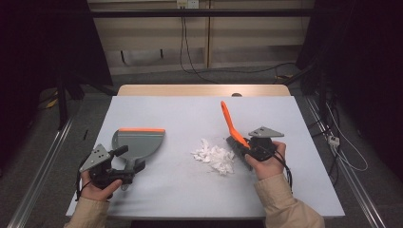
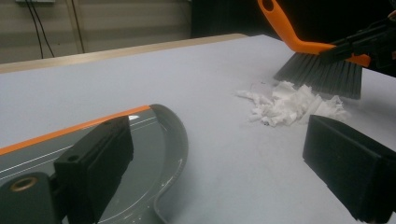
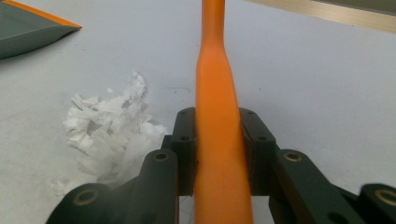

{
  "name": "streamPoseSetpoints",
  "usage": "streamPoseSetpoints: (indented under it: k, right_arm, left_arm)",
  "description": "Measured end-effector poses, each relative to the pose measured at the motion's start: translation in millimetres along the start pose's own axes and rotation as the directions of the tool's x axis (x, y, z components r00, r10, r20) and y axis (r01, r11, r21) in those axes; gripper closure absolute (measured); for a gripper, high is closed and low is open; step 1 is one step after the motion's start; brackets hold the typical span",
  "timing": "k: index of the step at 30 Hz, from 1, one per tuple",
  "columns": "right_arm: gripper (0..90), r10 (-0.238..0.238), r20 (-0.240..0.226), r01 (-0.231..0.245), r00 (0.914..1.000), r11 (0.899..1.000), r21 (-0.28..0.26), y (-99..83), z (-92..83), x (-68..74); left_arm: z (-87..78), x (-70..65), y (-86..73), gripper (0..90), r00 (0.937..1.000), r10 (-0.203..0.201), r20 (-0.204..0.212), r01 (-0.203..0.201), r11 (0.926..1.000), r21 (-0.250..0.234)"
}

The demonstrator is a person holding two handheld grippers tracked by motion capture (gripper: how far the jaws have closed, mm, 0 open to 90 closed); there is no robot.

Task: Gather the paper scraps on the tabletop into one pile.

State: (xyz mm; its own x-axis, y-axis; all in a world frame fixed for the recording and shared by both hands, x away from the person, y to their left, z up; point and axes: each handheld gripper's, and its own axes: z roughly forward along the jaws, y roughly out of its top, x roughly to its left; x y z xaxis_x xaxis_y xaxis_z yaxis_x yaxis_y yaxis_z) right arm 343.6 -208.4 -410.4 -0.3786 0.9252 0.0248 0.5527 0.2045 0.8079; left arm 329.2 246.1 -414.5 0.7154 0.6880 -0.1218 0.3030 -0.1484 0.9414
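High view first: I have my right gripper (image 1: 247,146) clamped on the orange handle of the brush (image 1: 230,124), and my left gripper (image 1: 124,162) sits at the near end of the grey dustpan (image 1: 138,141). Between the two lies the pile of shredded white paper (image 1: 215,157) on the pale tabletop (image 1: 180,190).

Looking along the right gripper's jaws in the right gripper view, I see the brush handle (image 3: 215,93) running straight up between them, both pads pressed against its sides, so the jaws are closed tight on it. The paper scraps (image 3: 112,135) sit just to the left of the jaws, close beside the left one, and a corner of the dustpan (image 3: 28,28) shows well beyond, up at the far left.

From the left gripper view, my left gripper (image 2: 219,163) has its jaws standing wide apart with only bare table between them. The dustpan (image 2: 154,144) lies beside and behind the left jaw, its orange lip running away to the left; I cannot tell from here whether that jaw touches it. In the high view the pan's short handle appears near the jaws, but the gap is too small for me to judge contact. Ahead of the right jaw lies the paper pile (image 2: 289,105), and past it the brush's dark bristles (image 2: 322,74) rest on the table against the heap's far edge.
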Motion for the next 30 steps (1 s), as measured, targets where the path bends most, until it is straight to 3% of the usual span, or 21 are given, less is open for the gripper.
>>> streamPoseSetpoints:
  k: [5,9,11,15,23,30]
  right_arm:
    - [71.1,0.026,0.031,-0.025,0.9992,1.0,-0.018,-7.5,7.6,15.2]
    - [71.1,0.012,0.072,-0.009,0.9973,0.999,-0.047,-4.7,15.5,30.2]
    - [71.1,0.027,0.053,-0.023,0.9982,0.998,-0.06,-3.0,20.8,37.1]
    - [71.1,0.01,0.066,-0.005,0.9978,0.997,-0.08,1.3,31.0,48.1]
    - [71.1,0.038,0.039,-0.033,0.9985,0.993,-0.11,8.4,38.6,39.9]
    - [71.1,0.039,0.01,-0.038,0.9992,0.99,-0.137,13.1,28.5,21.8]
  left_arm:
    - [-1.7,-3.3,0.9,8.3,1.0,0.008,-0.003,-0.008,1.0,-0.003]
    - [-3.7,-4.0,0.2,8.3,0.9999,0.007,-0.009,-0.007,1.0,-0.001]
    - [-4.7,-3.6,-0.1,8.3,0.9999,0.009,-0.01,-0.009,1.0,0.0]
    - [-7.0,-2.5,-1.1,8.3,0.9998,0.006,-0.018,-0.006,1.0,-0.001]
    - [-7.9,-1.8,-2.2,8.3,0.9997,0.008,-0.021,-0.008,0.9999,0.009]
    - [-5.1,-3.9,-2.8,8.3,0.9996,0.013,-0.025,-0.012,0.9997,0.02]
